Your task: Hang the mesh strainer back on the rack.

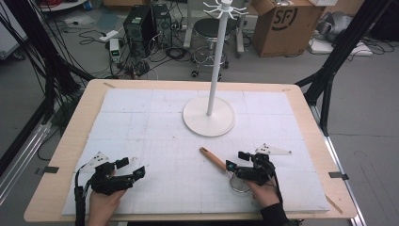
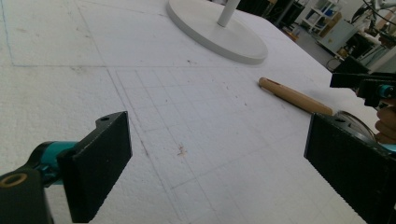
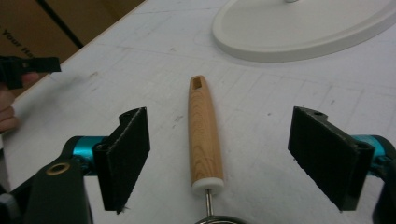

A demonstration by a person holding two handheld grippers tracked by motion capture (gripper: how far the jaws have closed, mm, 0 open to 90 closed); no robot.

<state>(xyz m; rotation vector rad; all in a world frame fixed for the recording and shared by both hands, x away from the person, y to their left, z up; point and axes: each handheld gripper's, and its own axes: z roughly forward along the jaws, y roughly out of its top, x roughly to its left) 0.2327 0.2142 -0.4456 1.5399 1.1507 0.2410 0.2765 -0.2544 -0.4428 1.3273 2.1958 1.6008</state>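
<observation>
— Where are the two tongs?

— Both sit low over the white foam sheet [image 1: 155, 141] that covers the wooden tabletop [image 1: 80, 117]. The left tongs [image 1: 133, 168] are at the near left, held in the person's left hand [image 1: 104, 200]. Their jaws stand wide apart with nothing between them but bare foam.

— And the right ones?

— The right tongs [image 1: 237, 160] are at the near right, in the right hand [image 1: 263, 190]. They are spread wide too, holding nothing.

— What lies near them?

— A small strainer with a wooden handle [image 3: 203, 135]. In the right gripper view the handle lies flat on the foam between the two black jaws, clear of both, its slotted end pointing away toward the stand. A white collar and a thin metal stem join it to the round metal rim [image 1: 239, 184], which sits just under the tongs.

— Does the left gripper view show it?

— Yes, the handle [image 2: 294, 97] lies off to the right, well apart from the left jaws.

— Anything else on the foam?

— A white stand: a round flat base [image 1: 208, 117] with a tall thin pole [image 1: 216, 61], topped by a ring of hooks [image 1: 225, 8]. It stands at the far middle, apart from the strainer.
</observation>
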